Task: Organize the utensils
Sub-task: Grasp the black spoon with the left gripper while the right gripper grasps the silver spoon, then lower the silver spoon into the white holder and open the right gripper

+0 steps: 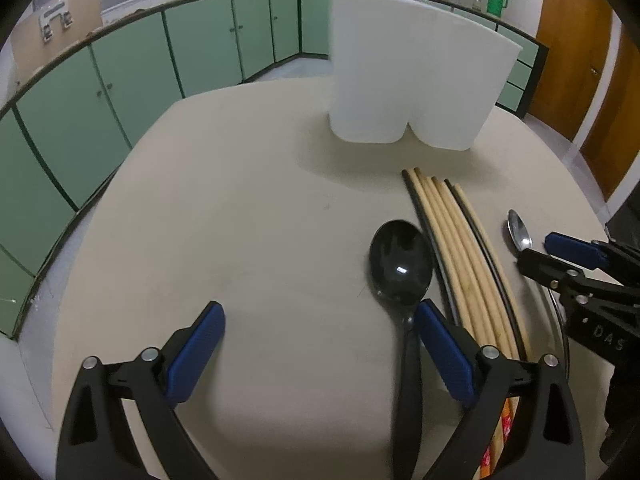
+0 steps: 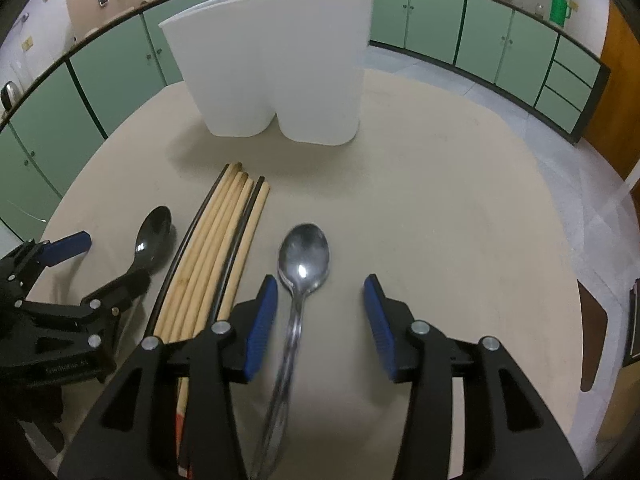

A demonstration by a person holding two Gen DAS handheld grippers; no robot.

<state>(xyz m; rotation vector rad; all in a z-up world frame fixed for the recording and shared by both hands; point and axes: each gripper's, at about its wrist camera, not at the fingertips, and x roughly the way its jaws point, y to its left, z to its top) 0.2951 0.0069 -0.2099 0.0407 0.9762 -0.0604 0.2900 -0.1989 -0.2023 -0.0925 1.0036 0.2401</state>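
Green kitchen cabinets (image 1: 132, 92) ringed the beige table (image 1: 248, 208) I worked at. A white two-compartment holder (image 2: 276, 72) stood upright at its far side; its inside was hidden from both cameras. My left gripper (image 1: 318, 344) was spread wide, its right pad just beside the black spoon (image 1: 400, 264). My right gripper (image 2: 320, 320) stood part open around the metal spoon (image 2: 304, 260), pads apart from the handle. Chopsticks (image 2: 216, 256) lay between the spoons. Only the right view showed a brown chair (image 2: 594, 332).
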